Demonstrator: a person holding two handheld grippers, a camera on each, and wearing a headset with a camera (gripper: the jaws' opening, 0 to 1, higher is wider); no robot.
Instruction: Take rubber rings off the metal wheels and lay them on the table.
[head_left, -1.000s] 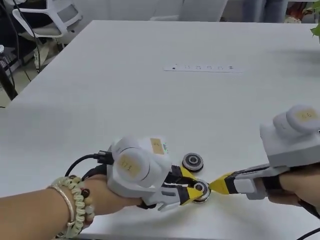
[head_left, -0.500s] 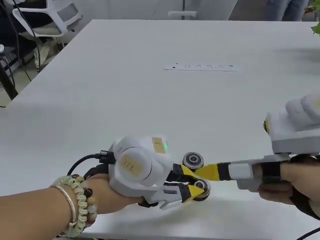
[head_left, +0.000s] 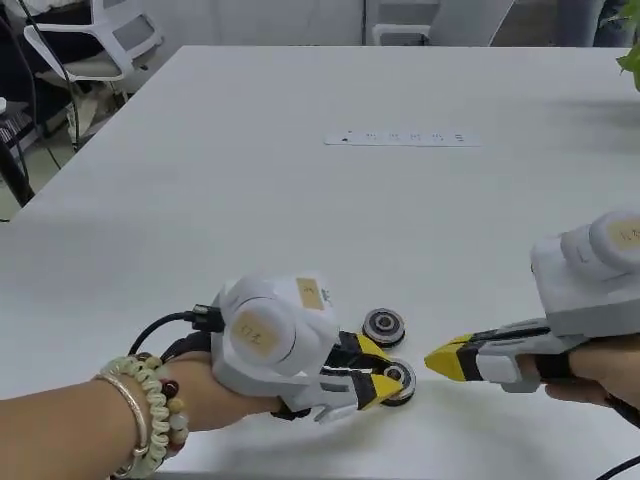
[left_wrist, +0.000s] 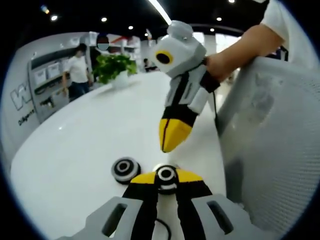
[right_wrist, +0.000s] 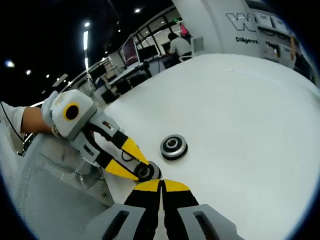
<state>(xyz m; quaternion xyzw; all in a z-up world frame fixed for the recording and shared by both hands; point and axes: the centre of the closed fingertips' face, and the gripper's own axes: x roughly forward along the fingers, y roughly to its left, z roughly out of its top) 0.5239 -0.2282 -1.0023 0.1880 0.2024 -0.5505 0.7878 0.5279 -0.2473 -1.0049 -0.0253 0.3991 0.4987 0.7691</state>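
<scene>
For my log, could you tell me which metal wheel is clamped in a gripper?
The nearer wheel, in the left gripper; the other wheel lies free.

Large letter "W" on wall (right_wrist: 239, 22)

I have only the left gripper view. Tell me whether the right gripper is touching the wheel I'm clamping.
Observer: No. In the head view the right gripper is to the right of your wheel, with bare table between them.
Operator: Check its jaws from its own camera.
Observer: In the right gripper view its jaws are pressed together, with nothing between them.
Operator: Report what's behind my camera.
Observer: A black cable leaves the back of the left gripper and curves down beside the wrist.
</scene>
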